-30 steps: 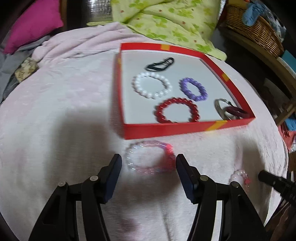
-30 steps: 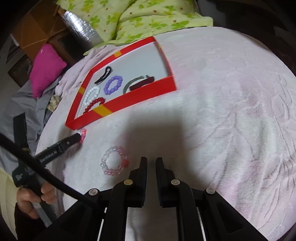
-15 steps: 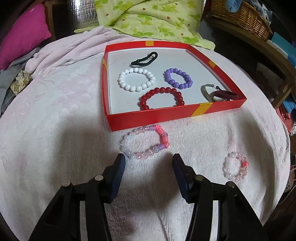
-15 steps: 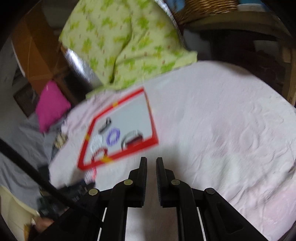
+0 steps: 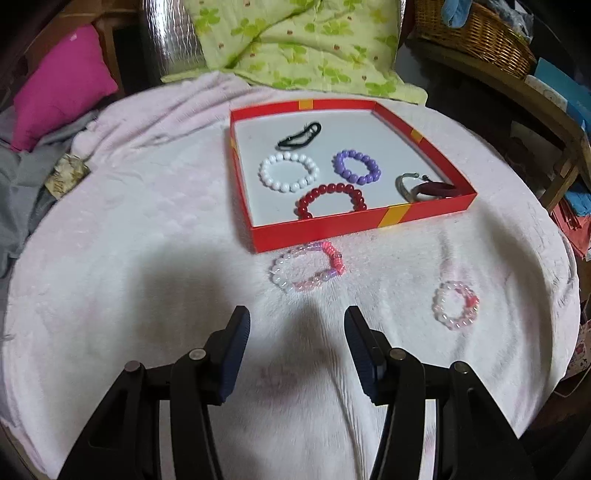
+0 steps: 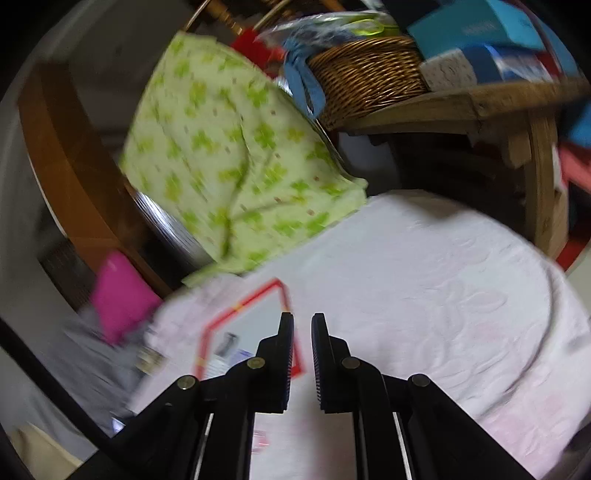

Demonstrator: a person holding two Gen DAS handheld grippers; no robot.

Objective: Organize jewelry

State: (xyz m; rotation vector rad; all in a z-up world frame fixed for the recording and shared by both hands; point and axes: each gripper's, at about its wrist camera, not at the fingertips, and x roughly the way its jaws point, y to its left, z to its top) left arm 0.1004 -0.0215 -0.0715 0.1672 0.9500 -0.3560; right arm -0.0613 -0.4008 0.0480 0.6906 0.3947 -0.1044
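A red tray (image 5: 325, 229) on the pink blanket holds a white bead bracelet (image 5: 289, 172), a purple one (image 5: 357, 167), a dark red one (image 5: 330, 200), a black hair tie (image 5: 300, 136) and a metal and maroon bangle (image 5: 424, 187). A pink and clear bead bracelet (image 5: 307, 266) lies just in front of the tray. A smaller pink bracelet (image 5: 456, 304) lies to the right. My left gripper (image 5: 295, 326) is open and empty, just short of the larger loose bracelet. My right gripper (image 6: 302, 325) is shut and empty, raised high; the tray (image 6: 243, 332) shows blurred below it.
A green flowered quilt (image 5: 303, 48) and a magenta cushion (image 5: 59, 85) lie behind the tray. A wicker basket (image 5: 476, 33) sits on a wooden shelf at the right. Grey cloth (image 5: 18, 192) is at the left edge. The blanket's edge drops off at the right.
My left gripper has drawn back and up from the pink and clear bracelet, staying open. My right gripper has lifted and tilted up, away from the small bracelet.
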